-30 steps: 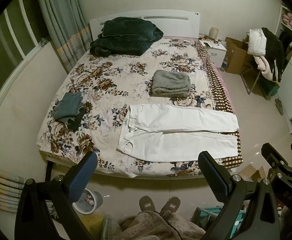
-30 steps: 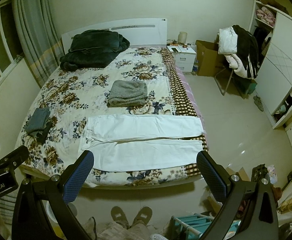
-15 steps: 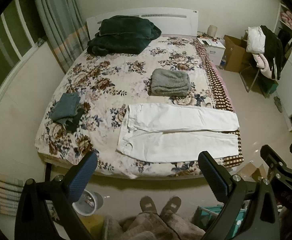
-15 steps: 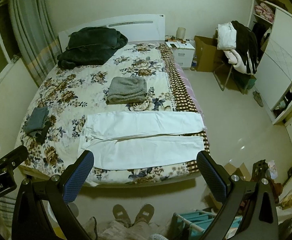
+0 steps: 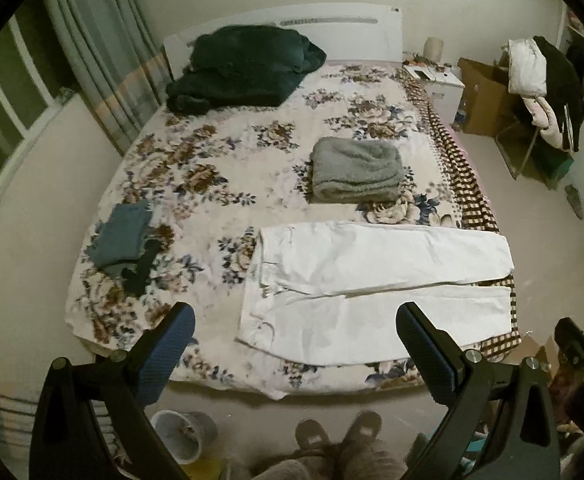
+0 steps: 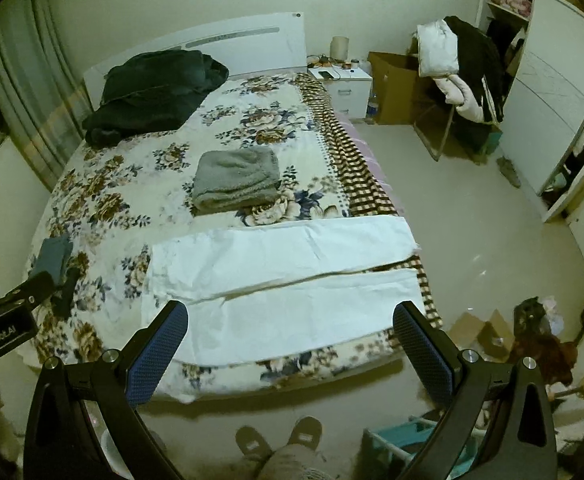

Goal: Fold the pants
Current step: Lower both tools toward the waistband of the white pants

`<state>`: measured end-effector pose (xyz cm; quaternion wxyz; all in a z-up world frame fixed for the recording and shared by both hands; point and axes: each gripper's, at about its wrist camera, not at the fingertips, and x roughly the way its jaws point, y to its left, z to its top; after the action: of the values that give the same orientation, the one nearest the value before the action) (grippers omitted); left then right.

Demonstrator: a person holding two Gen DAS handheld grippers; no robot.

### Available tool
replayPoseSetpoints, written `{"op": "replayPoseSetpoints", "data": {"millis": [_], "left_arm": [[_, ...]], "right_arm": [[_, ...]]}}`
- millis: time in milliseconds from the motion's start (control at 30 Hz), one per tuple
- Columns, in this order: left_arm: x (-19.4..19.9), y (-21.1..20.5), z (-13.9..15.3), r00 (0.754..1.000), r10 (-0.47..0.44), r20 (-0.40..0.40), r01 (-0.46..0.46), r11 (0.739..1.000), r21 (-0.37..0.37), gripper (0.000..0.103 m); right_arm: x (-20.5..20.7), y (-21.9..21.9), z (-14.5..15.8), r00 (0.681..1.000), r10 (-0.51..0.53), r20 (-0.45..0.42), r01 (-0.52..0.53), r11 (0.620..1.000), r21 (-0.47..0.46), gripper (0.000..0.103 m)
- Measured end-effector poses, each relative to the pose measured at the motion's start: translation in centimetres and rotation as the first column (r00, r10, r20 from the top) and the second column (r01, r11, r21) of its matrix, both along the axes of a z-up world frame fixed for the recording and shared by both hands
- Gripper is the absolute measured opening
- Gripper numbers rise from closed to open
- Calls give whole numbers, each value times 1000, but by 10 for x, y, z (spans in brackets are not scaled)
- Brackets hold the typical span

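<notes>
White pants [image 5: 372,284] lie flat across the near part of the floral bed [image 5: 220,184], waist to the left, both legs stretched right to the bed's edge. They also show in the right wrist view [image 6: 284,276]. My left gripper [image 5: 292,344] is open and empty, held high above the bed's near edge, short of the pants. My right gripper [image 6: 290,340] is open and empty at about the same height, to the right of the left one.
A folded grey blanket [image 5: 356,170], a dark green quilt [image 5: 244,68] and folded blue-grey clothes [image 5: 122,236] lie on the bed. A white bucket [image 5: 184,436] stands on the floor by my slippers [image 5: 336,434]. A nightstand [image 6: 340,84], cardboard box [image 6: 392,88] and clothes-laden chair [image 6: 460,76] stand on the right.
Both grippers have moved forward and closer to the bed; the pants now look larger. The right view has swung slightly right. Nothing was grasped.
</notes>
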<state>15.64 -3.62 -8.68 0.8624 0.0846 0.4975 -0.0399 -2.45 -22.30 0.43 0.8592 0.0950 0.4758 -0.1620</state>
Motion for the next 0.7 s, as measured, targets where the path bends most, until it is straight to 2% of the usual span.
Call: {"op": "replayPoseSetpoints", "data": {"millis": [133, 400, 533, 700], "left_arm": [[44, -6, -31, 999, 16, -50, -15, 1000, 13, 103], [146, -40, -101, 988, 86, -129, -80, 996, 48, 103], [194, -59, -151, 975, 128, -182, -118, 991, 64, 103], [241, -81, -225, 974, 95, -206, -69, 989, 130, 103]], "right_arm": [[57, -13, -44, 999, -6, -37, 6, 1000, -21, 103], [198, -67, -158, 990, 18, -140, -10, 998, 57, 103], [268, -91, -218, 983, 61, -172, -49, 996, 76, 103], [346, -108, -310, 962, 120, -247, -105, 992, 72, 103]]}}
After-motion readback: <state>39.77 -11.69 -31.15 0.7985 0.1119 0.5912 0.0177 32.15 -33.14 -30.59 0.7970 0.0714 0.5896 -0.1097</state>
